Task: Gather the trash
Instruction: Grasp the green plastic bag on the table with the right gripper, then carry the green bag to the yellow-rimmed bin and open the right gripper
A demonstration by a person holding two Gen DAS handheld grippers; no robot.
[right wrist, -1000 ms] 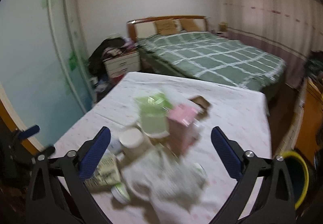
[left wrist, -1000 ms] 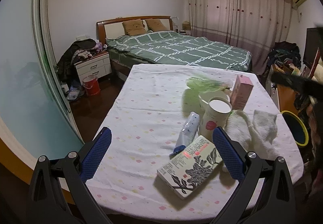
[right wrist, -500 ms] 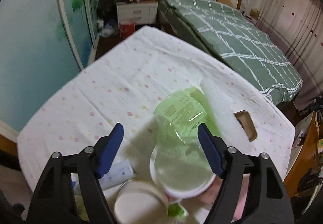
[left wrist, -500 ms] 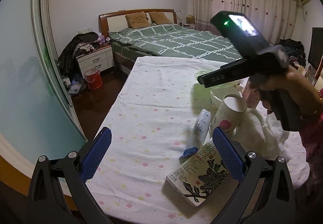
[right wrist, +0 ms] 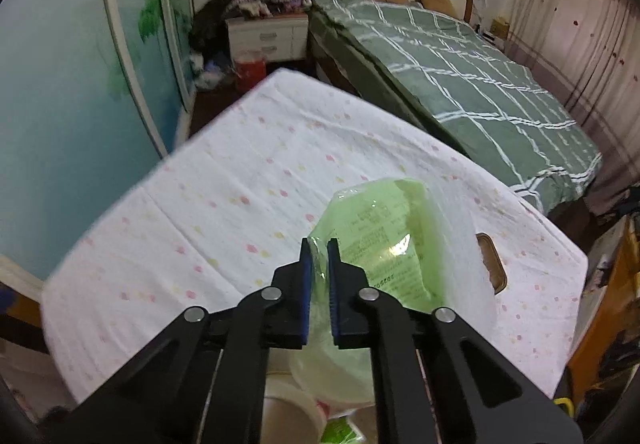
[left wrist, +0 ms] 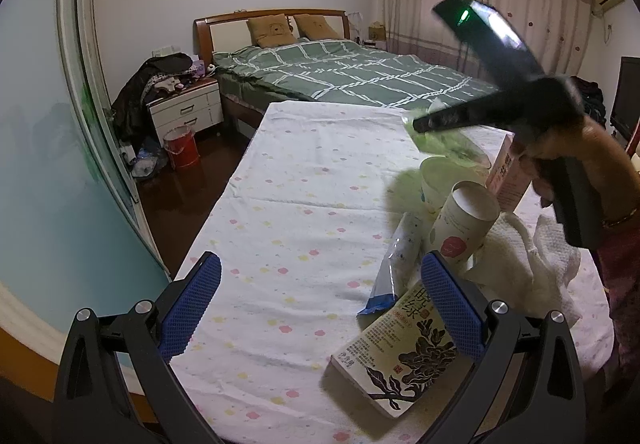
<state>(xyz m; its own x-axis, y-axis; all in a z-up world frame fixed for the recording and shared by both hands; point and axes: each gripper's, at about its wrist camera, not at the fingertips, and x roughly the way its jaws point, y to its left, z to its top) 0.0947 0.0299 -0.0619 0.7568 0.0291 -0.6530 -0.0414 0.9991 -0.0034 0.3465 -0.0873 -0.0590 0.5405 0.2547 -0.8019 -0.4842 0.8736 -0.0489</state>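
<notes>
The left tongs [left wrist: 320,304] hang open over the cloth-covered worktop [left wrist: 304,204], nothing between them. Beside their right finger lie a book [left wrist: 400,356], a tube [left wrist: 396,260] and a paper cup [left wrist: 464,224].

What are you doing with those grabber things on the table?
A person is tidying trash off a table covered with a spotted cloth. The right gripper is pinched shut on a crinkly green plastic wrapper that sits in a white cup. The left gripper is open and holds nothing, hovering near a book, a blue and white tube, a paper cup and a white towel.
</notes>
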